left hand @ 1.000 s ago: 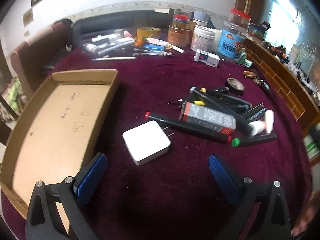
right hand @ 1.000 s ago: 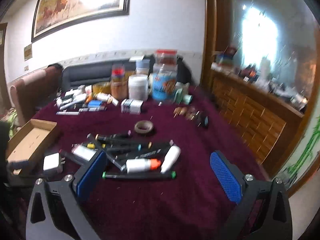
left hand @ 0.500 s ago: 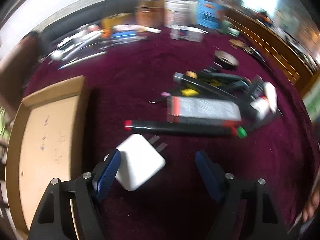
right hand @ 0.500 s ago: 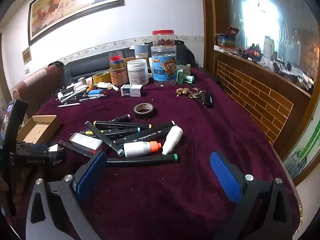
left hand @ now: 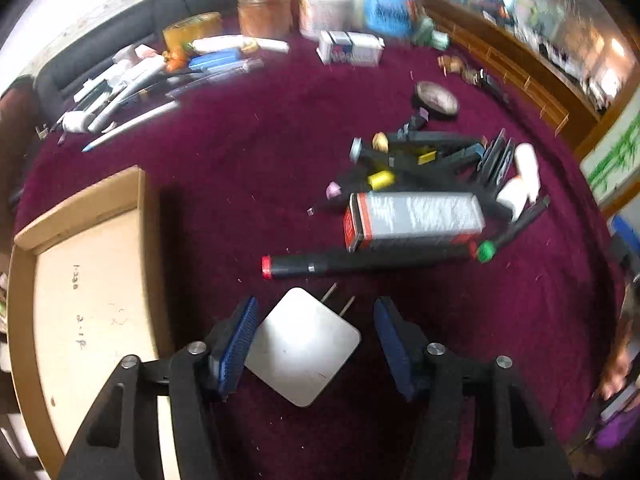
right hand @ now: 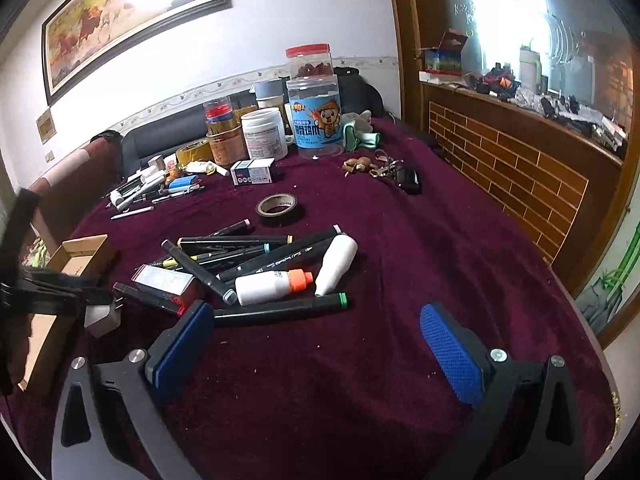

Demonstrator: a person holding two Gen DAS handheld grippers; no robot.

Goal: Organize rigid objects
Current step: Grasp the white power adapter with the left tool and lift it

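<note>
My left gripper straddled the white plug adapter on the maroon cloth; left pad touched its edge, right pad sat apart, so jaws narrowed but not clamped. Its prongs pointed at the red-capped black marker just beyond. Cardboard tray lay just left of it. My right gripper hung wide, holding nothing. Past it: marker pile, tape roll, then jars at the far edge.

White square charger lies flat, prongs up-right; apparently beside box.
</note>
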